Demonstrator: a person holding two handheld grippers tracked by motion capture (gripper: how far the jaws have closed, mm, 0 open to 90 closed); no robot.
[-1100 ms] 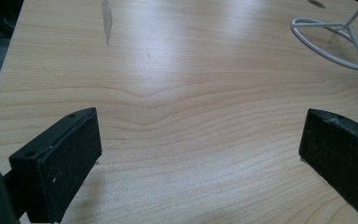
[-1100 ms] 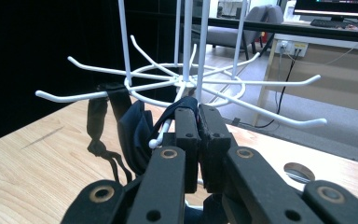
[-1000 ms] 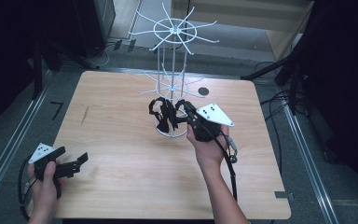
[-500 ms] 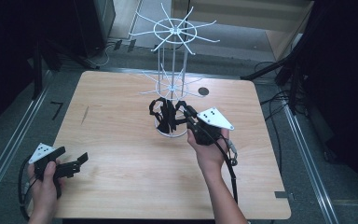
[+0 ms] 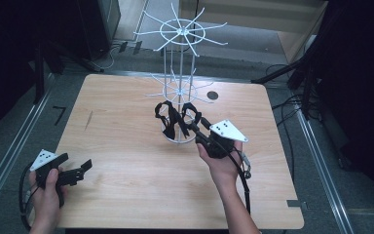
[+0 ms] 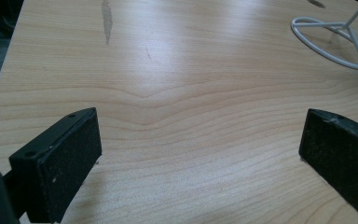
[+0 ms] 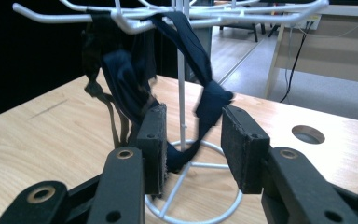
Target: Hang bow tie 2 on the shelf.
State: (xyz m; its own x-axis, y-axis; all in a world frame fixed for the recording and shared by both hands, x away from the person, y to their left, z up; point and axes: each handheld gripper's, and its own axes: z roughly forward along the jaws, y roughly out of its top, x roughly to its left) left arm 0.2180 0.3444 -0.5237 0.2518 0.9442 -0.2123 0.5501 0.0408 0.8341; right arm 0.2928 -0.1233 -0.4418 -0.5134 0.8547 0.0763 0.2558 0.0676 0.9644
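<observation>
Dark floor and cables surround a pale wooden table (image 5: pixel 126 122), on which a white wire rack (image 5: pixel 180 34) stands with spoked arms at two levels and a ring foot (image 7: pixel 196 205). Dark straps (image 5: pixel 173 117) hang from the lower arms, draping down toward the foot. In the right gripper view a navy strap (image 7: pixel 205 107) loops down from an arm and passes between the two black jaws; it lies against the left pad low down, while the right pad stands just clear of it. The right gripper (image 5: pixel 198 130) reaches in at the rack from the person's side, and its jaws have just been opening, now partly apart with the strap between them but not pinched. The left gripper (image 5: pixel 78 170) sits near the table's near left corner, well apart from the rack, jaws spread wide over bare wood with nothing between them.
</observation>
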